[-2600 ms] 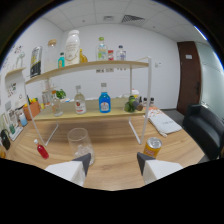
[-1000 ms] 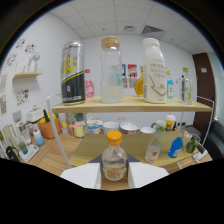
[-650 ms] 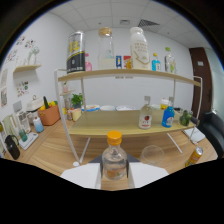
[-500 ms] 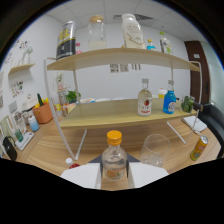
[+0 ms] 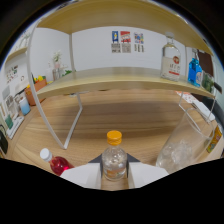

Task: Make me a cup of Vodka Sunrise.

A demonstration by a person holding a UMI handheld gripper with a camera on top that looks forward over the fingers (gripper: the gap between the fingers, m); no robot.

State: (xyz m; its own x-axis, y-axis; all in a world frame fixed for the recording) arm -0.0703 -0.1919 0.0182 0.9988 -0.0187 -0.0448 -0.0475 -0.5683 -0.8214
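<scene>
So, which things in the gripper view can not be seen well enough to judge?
- Orange-capped bottle: its base is hidden by the gripper; label unreadable.
- Clear glass beside the fingers: its bottom is cut off by the dark edge; contents unclear.
- Red bottle: lies low, partly hidden behind a finger.
- Wall posters: too small to read.
- Blue bottle on the shelf: label blurred.
</scene>
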